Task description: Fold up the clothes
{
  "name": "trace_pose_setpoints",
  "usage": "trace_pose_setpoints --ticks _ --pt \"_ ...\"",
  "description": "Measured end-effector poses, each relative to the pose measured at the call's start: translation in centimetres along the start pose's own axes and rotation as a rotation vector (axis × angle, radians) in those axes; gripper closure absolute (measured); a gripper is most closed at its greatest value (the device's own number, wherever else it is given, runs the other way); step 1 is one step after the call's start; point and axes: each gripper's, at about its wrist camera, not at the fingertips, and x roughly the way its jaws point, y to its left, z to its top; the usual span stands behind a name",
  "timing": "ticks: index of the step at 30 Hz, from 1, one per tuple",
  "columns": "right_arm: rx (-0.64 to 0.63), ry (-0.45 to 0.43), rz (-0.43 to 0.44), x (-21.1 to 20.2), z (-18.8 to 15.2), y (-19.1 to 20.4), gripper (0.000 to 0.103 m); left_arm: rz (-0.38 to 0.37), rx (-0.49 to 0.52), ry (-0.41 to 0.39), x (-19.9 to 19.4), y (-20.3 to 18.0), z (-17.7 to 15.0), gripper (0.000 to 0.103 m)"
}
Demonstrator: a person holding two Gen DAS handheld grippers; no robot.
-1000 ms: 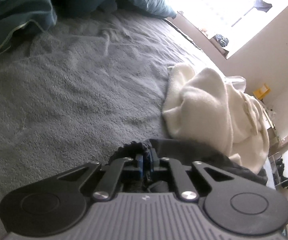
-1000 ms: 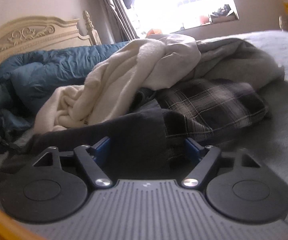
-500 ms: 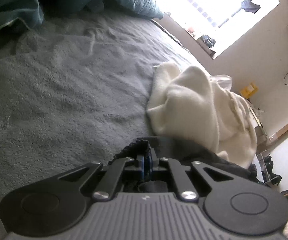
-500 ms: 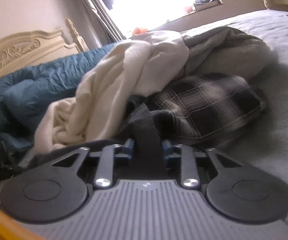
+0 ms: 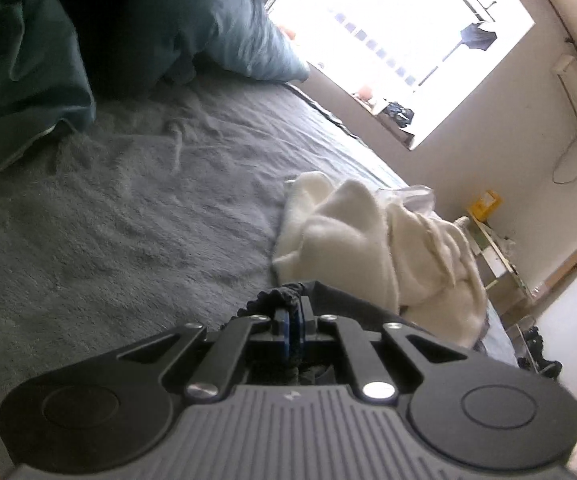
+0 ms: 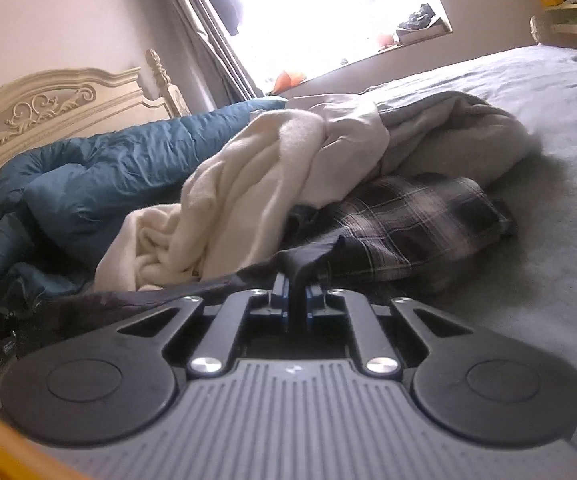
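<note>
Low in the left wrist view, the left gripper point(image 5: 293, 322) is clamped on a gathered, elastic-looking edge of the dark garment point(image 5: 352, 304). In the right wrist view the right gripper point(image 6: 297, 300) has just been closing, and its jaws now pinch a raised fold of the same dark cloth point(image 6: 308, 258). The garment lies at lower centre on the grey bedspread point(image 5: 128, 220), partly under the cream fleece point(image 6: 232, 184) and beside the plaid garment point(image 6: 408, 216). Its long axis seems to run sideways between the two grips (most of it is hidden). The likely trouble is that lifting drags the fleece along, or the thin pinch slips.
</note>
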Motion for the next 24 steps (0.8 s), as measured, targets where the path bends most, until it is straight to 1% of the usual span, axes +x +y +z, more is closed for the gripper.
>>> trace_pose_setpoints --ticks 4,6,8,11,14,18,21,24 --pt "-0.040 -0.006 -0.001 -1.2 -0.7 0.6 0.097 -0.013 0.022 -0.008 -0.3 -0.6 -0.3 0.099" --pt "-0.044 -0.028 -0.009 -1.5 -0.6 0.9 0.097 -0.016 0.028 -0.020 -0.1 -0.9 -0.2 0.099" --pt "-0.041 -0.040 0.006 -1.6 -0.1 1.0 0.097 -0.012 0.016 -0.031 0.2 -0.9 -0.1 0.099" --pt "-0.050 -0.076 -0.009 -1.2 0.9 1.4 0.097 -0.003 0.004 -0.054 0.7 -0.8 0.2 0.099" --pt "-0.035 -0.094 -0.029 -0.5 2.0 1.3 0.097 0.014 -0.009 -0.058 1.6 -0.7 0.6 0.099" --pt "-0.034 -0.116 -0.073 0.6 2.9 1.2 0.097 0.027 0.003 -0.061 2.8 -1.1 1.6 0.099" --pt "-0.042 -0.136 -0.075 1.1 3.4 0.9 0.103 0.024 0.003 -0.072 3.5 -1.3 2.7 0.099" --pt "-0.024 -0.154 -0.088 1.5 4.0 0.5 0.103 0.034 0.010 -0.074 4.2 -1.3 3.8 0.099"
